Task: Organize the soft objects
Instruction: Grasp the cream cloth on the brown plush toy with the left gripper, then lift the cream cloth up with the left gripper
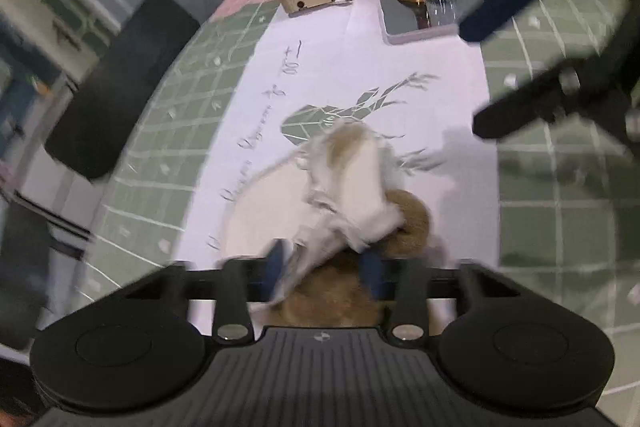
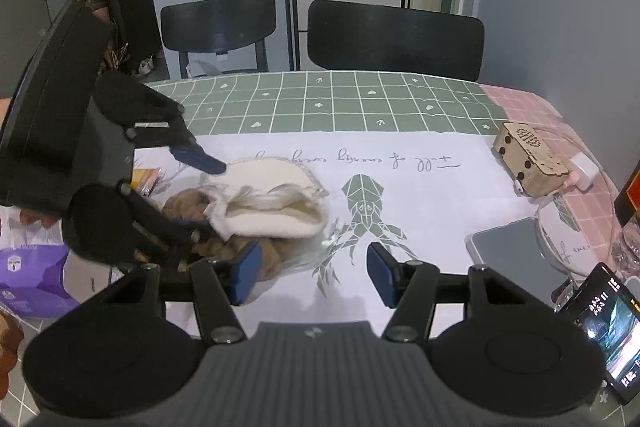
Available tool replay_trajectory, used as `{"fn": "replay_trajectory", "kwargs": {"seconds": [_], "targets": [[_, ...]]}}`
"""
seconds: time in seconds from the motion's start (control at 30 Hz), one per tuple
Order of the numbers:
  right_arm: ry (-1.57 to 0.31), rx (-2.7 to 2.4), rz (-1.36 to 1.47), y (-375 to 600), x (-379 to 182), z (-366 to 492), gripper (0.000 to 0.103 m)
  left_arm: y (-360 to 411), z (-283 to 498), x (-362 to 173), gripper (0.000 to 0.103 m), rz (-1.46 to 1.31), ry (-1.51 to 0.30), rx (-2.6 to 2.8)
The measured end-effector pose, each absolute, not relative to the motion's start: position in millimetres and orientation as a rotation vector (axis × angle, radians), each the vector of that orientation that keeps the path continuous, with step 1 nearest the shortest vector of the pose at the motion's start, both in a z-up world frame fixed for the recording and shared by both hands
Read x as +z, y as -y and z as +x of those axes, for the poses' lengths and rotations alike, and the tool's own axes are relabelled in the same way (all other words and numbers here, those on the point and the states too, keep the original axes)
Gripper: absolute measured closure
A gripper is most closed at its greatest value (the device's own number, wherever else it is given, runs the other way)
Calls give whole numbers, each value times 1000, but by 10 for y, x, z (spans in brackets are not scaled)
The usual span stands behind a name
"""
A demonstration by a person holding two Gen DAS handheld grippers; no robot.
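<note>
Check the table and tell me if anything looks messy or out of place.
The soft items are in a jumbled heap: a white fleecy cloth lies crumpled over a brown plush piece, with its edge between the fingers of the left gripper. Nothing looks spilled or damaged. The right gripper is empty.

Cream white pouch (image 2: 276, 215), tan brown plush (image 2: 188, 205), green white-grid tablecloth (image 2: 320, 103), blue-padded black claw (image 2: 312, 269)

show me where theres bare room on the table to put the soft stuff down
Free: the white cloth between the squid print and the wooden box, and the green grid strip by the chairs. Crowded: the right edge around the phone, and the left by the purple pack.
</note>
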State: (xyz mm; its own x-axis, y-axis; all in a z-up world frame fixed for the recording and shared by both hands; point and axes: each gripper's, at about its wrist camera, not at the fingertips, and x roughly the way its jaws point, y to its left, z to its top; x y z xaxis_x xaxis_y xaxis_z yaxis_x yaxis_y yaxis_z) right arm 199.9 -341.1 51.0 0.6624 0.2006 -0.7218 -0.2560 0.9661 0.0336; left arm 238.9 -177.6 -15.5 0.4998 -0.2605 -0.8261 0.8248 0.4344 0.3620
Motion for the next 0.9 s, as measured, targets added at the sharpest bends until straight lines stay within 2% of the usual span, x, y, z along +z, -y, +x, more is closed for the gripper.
{"fn": "replay_trajectory", "kwargs": {"seconds": [0.13,0.27,0.53,0.9], "targets": [[-819,257,-87,3388,465,2011,45,1705,2451,-92,96,762,-800,-741],[-839,259,-110,3358,398,2042,45,1593,2444,23,96,705,-801,-737],[-863,278,-160,3234,274,2049,45,1215,2437,427,98,625,-678,-587],[-874,296,-198,3120,207,2020,45,231,2345,730,98,638,-667,-319]]}}
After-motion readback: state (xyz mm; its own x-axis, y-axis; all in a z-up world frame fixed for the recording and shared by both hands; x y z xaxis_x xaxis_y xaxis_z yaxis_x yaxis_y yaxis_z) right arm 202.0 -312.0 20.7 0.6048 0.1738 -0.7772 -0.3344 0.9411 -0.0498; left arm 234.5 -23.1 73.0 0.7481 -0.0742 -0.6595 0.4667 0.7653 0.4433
